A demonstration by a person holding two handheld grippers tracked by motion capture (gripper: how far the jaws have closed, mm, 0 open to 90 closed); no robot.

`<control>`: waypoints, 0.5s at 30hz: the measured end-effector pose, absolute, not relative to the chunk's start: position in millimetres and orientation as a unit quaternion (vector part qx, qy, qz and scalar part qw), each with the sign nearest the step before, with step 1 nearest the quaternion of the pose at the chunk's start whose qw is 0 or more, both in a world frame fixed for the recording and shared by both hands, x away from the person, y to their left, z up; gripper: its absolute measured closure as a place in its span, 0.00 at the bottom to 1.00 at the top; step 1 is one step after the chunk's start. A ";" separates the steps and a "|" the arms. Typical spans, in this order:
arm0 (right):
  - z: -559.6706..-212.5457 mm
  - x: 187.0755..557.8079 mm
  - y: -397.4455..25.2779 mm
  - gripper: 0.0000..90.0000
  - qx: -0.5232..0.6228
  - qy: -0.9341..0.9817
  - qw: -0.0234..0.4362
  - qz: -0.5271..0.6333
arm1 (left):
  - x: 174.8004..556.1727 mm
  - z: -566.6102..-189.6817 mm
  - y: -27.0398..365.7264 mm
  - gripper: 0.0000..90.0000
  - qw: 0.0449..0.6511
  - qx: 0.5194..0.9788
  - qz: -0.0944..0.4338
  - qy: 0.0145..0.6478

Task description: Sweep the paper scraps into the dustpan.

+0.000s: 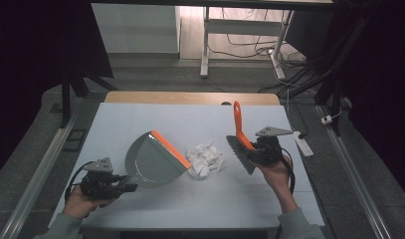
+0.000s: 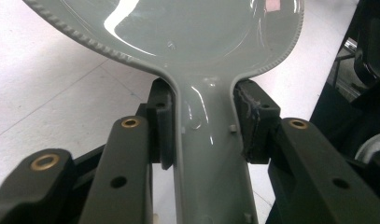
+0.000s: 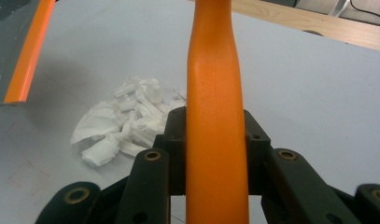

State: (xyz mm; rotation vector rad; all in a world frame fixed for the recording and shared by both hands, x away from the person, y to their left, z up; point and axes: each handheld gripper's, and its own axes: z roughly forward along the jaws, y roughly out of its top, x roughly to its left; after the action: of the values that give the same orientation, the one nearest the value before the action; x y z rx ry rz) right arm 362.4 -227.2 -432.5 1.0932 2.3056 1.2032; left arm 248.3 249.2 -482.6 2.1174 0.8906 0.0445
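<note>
The left gripper (image 1: 121,187) clamps the grey plastic dustpan (image 1: 152,162) by its handle; the right gripper (image 1: 255,148) grips the orange-handled brush (image 1: 240,134). Between them, the white paper scraps (image 1: 205,160) lie unswept, beside the dustpan's orange lip.

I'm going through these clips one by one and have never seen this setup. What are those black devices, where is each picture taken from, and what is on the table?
There is no robot here: a person holds a hand-held two-jaw gripper in each hand. The high view looks down on the table from above the person's side. The other two pictures come from cameras riding on the grippers, looking along their black jaws.

The left gripper is shut on the handle of a grey dustpan with an orange lip. The right gripper is shut on the orange handle of a brush, bristles toward the table. Between the two lies a pile of white paper scraps, apparently about to be swept into the pan.
</note>
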 end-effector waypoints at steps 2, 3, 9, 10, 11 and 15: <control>-432.4 362.8 -226.2 0.78 0.383 0.807 0.159 0.421 | 248.3 -482.9 247.4 0.69 0.407 0.843 0.014 0.350; -432.4 363.9 -224.6 0.78 0.383 0.806 0.161 0.422 | 248.2 -483.0 246.5 0.69 0.405 0.845 0.014 0.349; -433.1 366.8 -220.3 0.78 0.382 0.806 0.159 0.422 | 247.7 -482.8 243.0 0.69 0.399 0.851 0.006 0.342; -433.2 367.4 -219.3 0.78 0.382 0.807 0.160 0.422 | 247.6 -482.8 242.6 0.69 0.398 0.852 0.005 0.341; -433.3 368.4 -217.2 0.78 0.381 0.807 0.161 0.423 | 247.6 -482.7 242.3 0.69 0.396 0.853 0.003 0.340; -433.2 370.3 -214.8 0.78 0.380 0.806 0.162 0.424 | 247.5 -483.5 241.3 0.69 0.391 0.857 -0.002 0.336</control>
State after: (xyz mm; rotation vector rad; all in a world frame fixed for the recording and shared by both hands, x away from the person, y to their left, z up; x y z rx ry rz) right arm 370.3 -214.8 -433.2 1.0850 2.3009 1.2099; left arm 247.5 241.3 -483.5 2.1774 0.8541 -0.0046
